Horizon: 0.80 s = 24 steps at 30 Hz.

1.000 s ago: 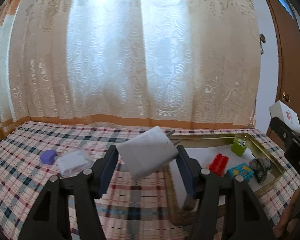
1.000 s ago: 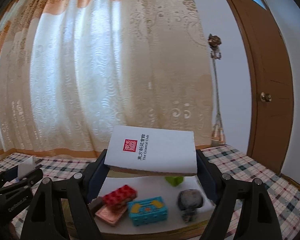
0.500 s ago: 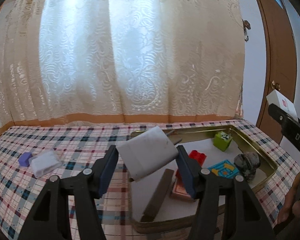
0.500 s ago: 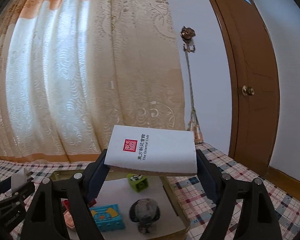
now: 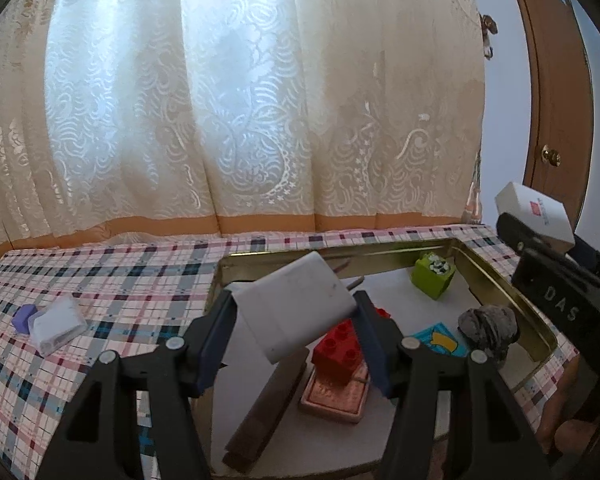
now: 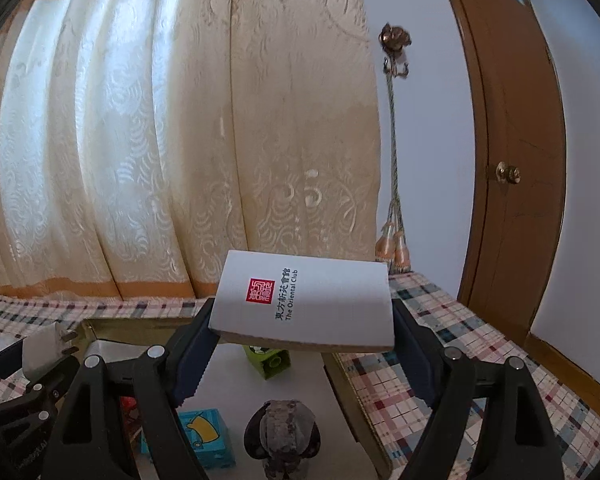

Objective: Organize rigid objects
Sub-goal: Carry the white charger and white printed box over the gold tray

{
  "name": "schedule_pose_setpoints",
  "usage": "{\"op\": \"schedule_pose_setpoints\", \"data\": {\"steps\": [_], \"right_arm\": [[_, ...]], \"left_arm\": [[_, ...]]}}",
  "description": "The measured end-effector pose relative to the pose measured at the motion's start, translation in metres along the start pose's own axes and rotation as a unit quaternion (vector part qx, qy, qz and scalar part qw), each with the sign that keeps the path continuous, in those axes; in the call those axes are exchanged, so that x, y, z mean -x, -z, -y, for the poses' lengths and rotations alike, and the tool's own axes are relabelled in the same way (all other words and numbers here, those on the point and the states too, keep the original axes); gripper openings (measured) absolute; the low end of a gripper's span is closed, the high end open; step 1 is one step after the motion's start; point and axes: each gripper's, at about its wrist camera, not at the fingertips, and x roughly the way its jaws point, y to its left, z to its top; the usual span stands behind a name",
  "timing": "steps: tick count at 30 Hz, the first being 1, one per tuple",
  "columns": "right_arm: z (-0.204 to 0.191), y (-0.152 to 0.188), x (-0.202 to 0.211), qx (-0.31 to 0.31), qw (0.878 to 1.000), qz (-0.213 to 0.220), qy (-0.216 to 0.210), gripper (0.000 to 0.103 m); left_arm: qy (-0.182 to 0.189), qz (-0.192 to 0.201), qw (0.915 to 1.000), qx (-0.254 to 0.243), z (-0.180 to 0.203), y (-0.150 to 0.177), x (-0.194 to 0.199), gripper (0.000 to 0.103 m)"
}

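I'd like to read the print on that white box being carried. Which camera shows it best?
The right wrist view: the white box fills the middle, its red seal and "The Oriental Club" facing the camera, clamped in the right gripper. The left wrist view shows it small at the right edge, print unreadable.

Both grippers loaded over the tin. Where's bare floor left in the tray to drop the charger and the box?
In the gold tray: a bare white strip along the back wall left of the green block, and the near-right floor behind the gray figurine. Crowded: the center, with red brick, copper tin, blue block and dark bar.
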Motion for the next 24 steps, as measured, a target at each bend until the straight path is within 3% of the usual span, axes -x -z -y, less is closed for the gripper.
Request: {"op": "schedule_pose_setpoints", "data": {"steps": [15, 24], "right_arm": [[-0.013, 0.011, -0.042, 0.012, 0.996, -0.089, -0.008, 0.083], [-0.015, 0.011, -0.043, 0.008, 0.995, -0.096, -0.021, 0.084]], "left_arm": [[-0.021, -0.067, 0.9975, 0.002, 0.0, -0.004, -0.038, 0.059], [-0.021, -0.086, 0.996, 0.003, -0.002, -0.002, -0.045, 0.059]]}}
